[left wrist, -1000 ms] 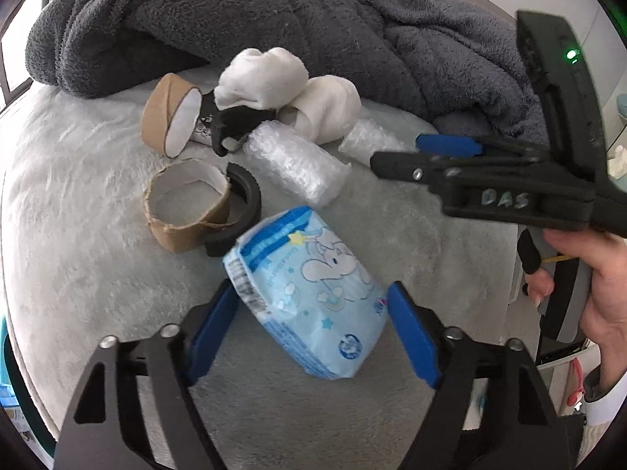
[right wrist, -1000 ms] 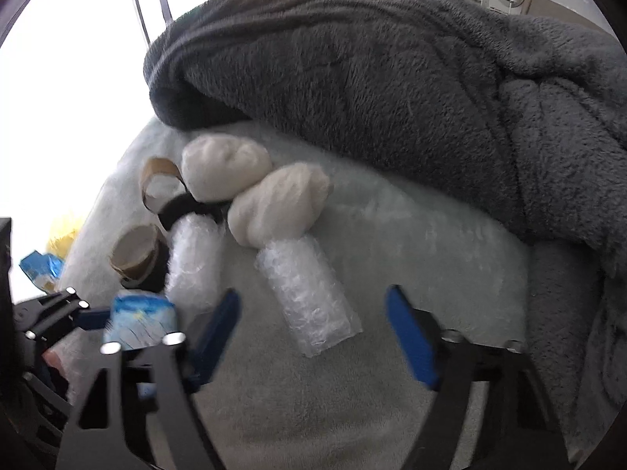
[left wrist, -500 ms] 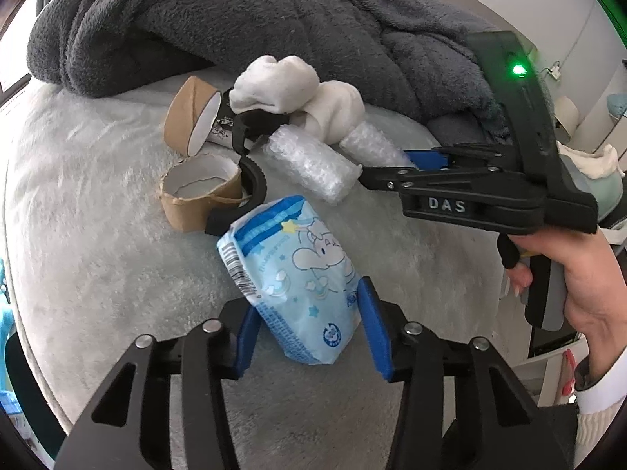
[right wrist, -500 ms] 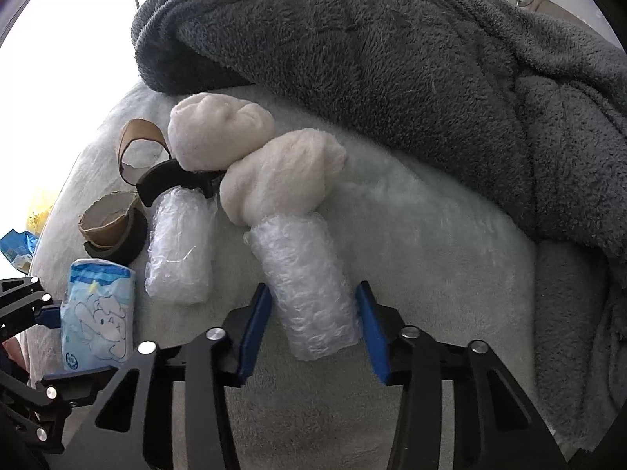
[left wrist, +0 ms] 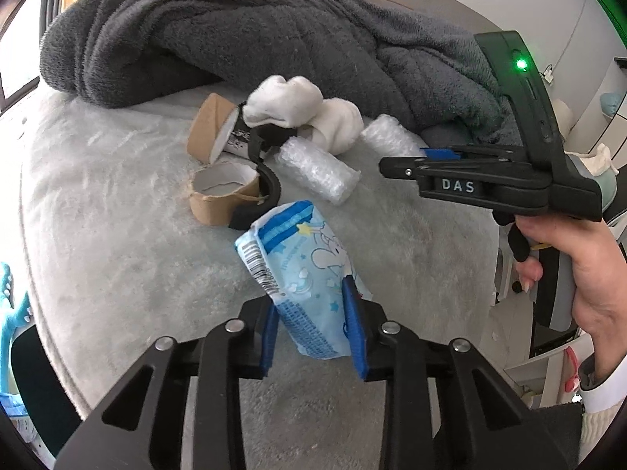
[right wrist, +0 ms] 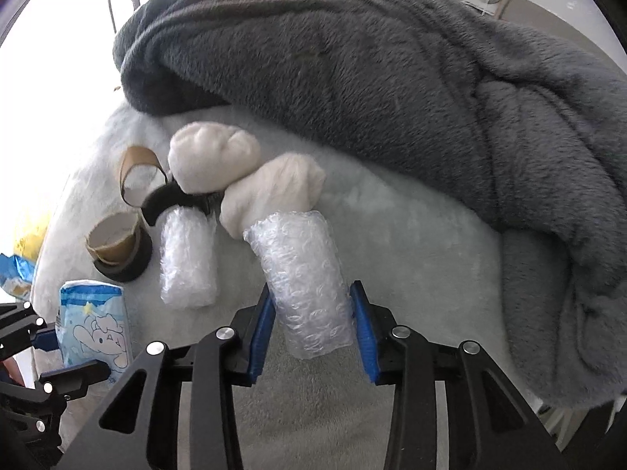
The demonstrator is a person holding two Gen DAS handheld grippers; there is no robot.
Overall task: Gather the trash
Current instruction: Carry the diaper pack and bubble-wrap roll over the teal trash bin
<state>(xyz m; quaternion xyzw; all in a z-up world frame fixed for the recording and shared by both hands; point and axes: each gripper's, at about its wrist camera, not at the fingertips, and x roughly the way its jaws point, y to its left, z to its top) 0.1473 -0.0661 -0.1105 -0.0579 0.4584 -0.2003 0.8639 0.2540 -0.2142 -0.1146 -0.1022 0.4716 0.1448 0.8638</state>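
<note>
My left gripper [left wrist: 313,325] is shut on a blue cartoon tissue pack [left wrist: 301,270] and holds it tilted, lifted off the pale fleece bed [left wrist: 98,215]. My right gripper [right wrist: 313,325] is shut on a bubble-wrap roll [right wrist: 301,274], lifted slightly; it also shows in the left wrist view [left wrist: 386,139]. A second bubble-wrap roll [right wrist: 188,262] lies to its left. Two brown tape-roll cores [left wrist: 223,196] with a black strap [left wrist: 270,192] lie behind the pack. The pack also shows in the right wrist view [right wrist: 94,325].
Two balled white socks [right wrist: 243,168] lie beside the rolls. A dark grey blanket [right wrist: 392,78] is heaped across the back of the bed. A blue and yellow wrapper [right wrist: 19,270] lies off the bed's left edge. Furniture stands to the right [left wrist: 603,109].
Both grippers closed from wide open onto their items. The left one has raised the tissue pack; the right one has raised the bubble-wrap roll a little.
</note>
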